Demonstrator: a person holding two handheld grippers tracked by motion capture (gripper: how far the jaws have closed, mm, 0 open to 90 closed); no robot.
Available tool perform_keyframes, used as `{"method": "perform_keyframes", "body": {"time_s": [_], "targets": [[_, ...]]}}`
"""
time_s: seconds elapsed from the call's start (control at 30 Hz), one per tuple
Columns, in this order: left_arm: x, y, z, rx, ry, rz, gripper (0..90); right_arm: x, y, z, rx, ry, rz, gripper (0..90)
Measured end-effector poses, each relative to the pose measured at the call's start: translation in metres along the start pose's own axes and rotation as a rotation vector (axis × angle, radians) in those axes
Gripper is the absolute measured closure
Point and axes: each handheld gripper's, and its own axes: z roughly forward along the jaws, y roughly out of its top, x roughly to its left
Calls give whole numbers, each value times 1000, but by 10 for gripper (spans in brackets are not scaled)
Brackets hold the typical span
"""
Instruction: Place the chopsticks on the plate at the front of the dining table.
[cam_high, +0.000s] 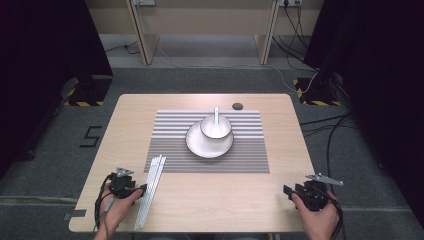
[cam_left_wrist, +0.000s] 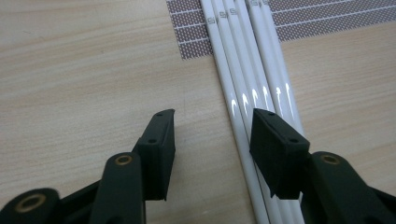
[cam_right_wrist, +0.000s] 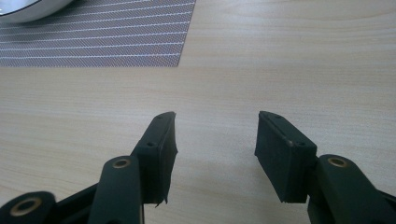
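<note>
Your left claw (cam_high: 142, 190), lower left, stands apart beside the white chopsticks (cam_high: 151, 186), gripping nothing. Your right claw (cam_high: 288, 192), lower right, gapes over bare worktop (cam_high: 225, 200). Bowl (cam_high: 216, 127), spoon (cam_high: 216, 119) and plate (cam_high: 210, 145) sit on the centre mat (cam_high: 250, 150); chopsticks apparently remain unplaced.

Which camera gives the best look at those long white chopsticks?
The left gripper view: the white chopsticks run close up, with printing and glare visible. The high view shows them small and whole by the left gripper.
</note>
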Motion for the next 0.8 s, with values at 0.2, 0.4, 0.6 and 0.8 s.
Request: {"method": "perform_keyframes", "body": {"time_s": [0.2,0.4,0.6,0.8], "targets": [[0,3,2,18,9,26,545,0,0,1,3,1,-1,481],[-1,5,3,36,22,66,629,0,0,1,2,3,-2,481],[-1,8,2,60,28,85,748,-1,0,1,5,7,5,481],[6,8,-1,94,31,90,843,-1,0,1,6,9,5,481]]}}
